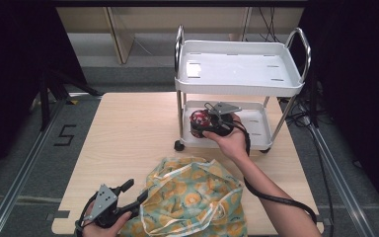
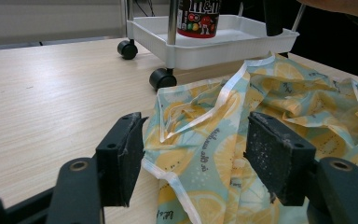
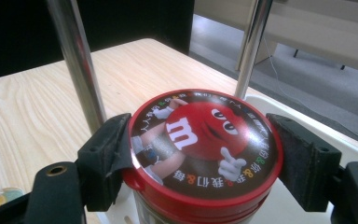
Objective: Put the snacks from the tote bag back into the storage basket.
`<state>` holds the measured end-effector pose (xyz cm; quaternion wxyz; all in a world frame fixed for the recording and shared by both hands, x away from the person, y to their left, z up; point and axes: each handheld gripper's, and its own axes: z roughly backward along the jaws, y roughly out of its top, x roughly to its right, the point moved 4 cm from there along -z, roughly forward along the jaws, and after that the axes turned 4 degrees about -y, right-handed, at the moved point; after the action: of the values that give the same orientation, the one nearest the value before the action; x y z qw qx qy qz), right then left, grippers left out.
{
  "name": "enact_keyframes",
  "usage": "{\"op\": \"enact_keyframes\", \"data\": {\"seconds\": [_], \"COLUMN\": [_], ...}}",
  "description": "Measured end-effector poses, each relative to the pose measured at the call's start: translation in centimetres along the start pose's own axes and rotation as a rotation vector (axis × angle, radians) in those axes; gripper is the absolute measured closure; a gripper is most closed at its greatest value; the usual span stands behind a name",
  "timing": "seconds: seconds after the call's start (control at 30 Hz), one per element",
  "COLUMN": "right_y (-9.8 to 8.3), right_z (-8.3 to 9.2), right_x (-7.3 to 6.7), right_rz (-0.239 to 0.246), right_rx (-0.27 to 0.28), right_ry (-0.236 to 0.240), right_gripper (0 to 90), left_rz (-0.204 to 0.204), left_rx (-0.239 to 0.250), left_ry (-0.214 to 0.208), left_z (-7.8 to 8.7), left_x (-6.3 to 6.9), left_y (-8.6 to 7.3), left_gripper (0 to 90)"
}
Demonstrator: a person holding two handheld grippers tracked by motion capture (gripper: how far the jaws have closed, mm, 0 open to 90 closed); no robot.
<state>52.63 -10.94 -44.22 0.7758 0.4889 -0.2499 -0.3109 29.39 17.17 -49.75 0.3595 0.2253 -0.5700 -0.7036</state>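
— Right tool (image 3: 200, 154)?
— Clamped on the red-lidded candy jar (image 3: 204, 140), pads against both sides of the lid. The jar sat over the cart's lower tray (image 1: 256, 129) (contact with the tray could not be confirmed).
— Left tool (image 2: 193, 161)?
— Jaws apart, gripping nothing, the lemon-print bag (image 2: 270, 107) lying between them on the counter (image 1: 128, 128), near the cart.

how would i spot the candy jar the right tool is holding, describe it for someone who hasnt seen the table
Find the white two-tier cart at the far edge of the wooden table. On its lower shelf, at the left end beside the chrome post, stands the candy jar, with the right tool clamped on it. Its red lid shows a red cartoon candy character.
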Motion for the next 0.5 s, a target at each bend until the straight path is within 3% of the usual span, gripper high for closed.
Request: {"op": "enact_keyframes", "data": {"seconds": [0.03, 0.07, 0.2, 0.23, 0.27, 0.3, 0.33, 0.4, 0.43, 0.47, 0.5], "right_y": [0.0, 0.1, 0.0, 0.0, 0.0, -0.1, -0.1, -0.1, -0.1, -0.2, -0.3], "right_z": [0.0, 0.2, -0.3, -0.4, -0.2, -0.3, -0.6, -0.7, -0.5, -0.9, -0.9], "right_x": [0.0, -0.2, -0.1, -0.1, -0.4, -0.4, -0.1, -0.2, -0.6, -0.4, -0.6], "right_rz": [-0.005, -0.019, 0.005, -0.001, -0.027, -0.024, 0.010, 0.014, -0.020, 0.004, -0.004], "right_rx": [0.000, -0.008, -0.005, 0.003, -0.009, -0.006, -0.011, -0.012, -0.019, -0.011, -0.016], "right_ry": [0.002, 0.038, 0.004, 0.006, 0.038, 0.030, 0.001, 0.003, 0.029, 0.011, 0.022], "right_gripper": [26.7, 26.7, 26.7, 26.7, 26.7, 26.7, 26.7, 26.7, 26.7, 26.7, 26.7], "left_rz": [0.001, 0.000, 0.011, 0.011, 0.012, 0.011, 0.011, 0.011, 0.011, 0.011, 0.010], "left_rx": [-0.001, -0.001, 0.001, 0.001, 0.001, 0.001, 0.001, 0.001, 0.001, 0.001, 0.001], "left_ry": [0.000, 0.000, 0.003, 0.003, 0.003, 0.003, 0.003, 0.003, 0.003, 0.003, 0.003], "left_z": [0.0, 0.0, 0.0, 0.0, 0.0, 0.0, 0.0, 0.0, 0.0, 0.0, 0.0], "left_x": [0.0, 0.0, 0.0, 0.0, 0.0, 0.0, 0.0, 0.0, 0.0, 0.0, 0.0], "left_y": [0.0, 0.0, 0.0, 0.0, 0.0, 0.0, 0.0, 0.0, 0.0, 0.0, 0.0], "left_gripper": [36.2, 36.2, 36.2, 36.2, 36.2, 36.2, 36.2, 36.2, 36.2, 36.2, 36.2]}}
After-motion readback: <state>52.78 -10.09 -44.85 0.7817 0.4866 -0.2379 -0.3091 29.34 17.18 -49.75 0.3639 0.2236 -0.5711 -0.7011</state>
